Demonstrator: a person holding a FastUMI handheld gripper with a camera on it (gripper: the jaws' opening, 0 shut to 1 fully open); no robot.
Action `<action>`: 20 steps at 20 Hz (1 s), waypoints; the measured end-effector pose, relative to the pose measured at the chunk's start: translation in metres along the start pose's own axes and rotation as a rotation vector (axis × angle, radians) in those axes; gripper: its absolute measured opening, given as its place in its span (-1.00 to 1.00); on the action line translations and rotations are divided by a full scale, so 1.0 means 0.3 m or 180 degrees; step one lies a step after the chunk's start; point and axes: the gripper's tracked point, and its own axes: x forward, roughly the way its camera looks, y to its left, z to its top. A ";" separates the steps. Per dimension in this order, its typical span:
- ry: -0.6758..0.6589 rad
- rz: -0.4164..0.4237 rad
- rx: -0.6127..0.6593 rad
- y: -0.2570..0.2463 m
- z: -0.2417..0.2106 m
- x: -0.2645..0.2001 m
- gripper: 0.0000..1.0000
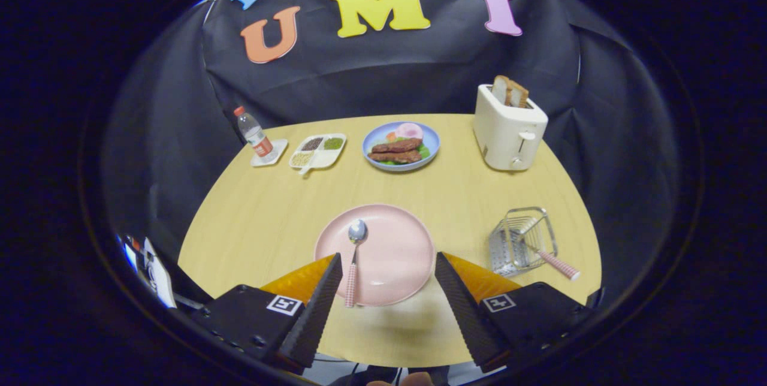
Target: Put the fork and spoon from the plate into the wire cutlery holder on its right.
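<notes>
A pink plate point(395, 254) lies on the wooden table just ahead of my fingers. On its left part rests a spoon point(355, 257) with a shiny bowl and a checked pink handle pointing back toward me, close to my left finger. To the plate's right stands the wire cutlery holder point(522, 241), and a fork point(551, 259) leans in it, its checked pink handle sticking out over the near right rim. My gripper point(388, 263) is open, its fingers spread above the plate's near edge with nothing between them.
Beyond the plate sit a blue plate of food point(400, 146), a divided white tray point(317, 151) and a water bottle point(254, 136) on a coaster. A white toaster point(508, 127) with bread stands at the back right. The table's edge curves close behind the holder.
</notes>
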 end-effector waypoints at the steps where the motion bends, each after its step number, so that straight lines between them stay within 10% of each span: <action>1: -0.0001 -0.0008 -0.0063 0.026 -0.028 0.028 0.86; 11: 0.0254 -0.0124 -0.0426 0.132 -0.219 0.280 0.83; 20: 0.0520 -0.0117 -0.0275 0.108 -0.275 0.384 -0.30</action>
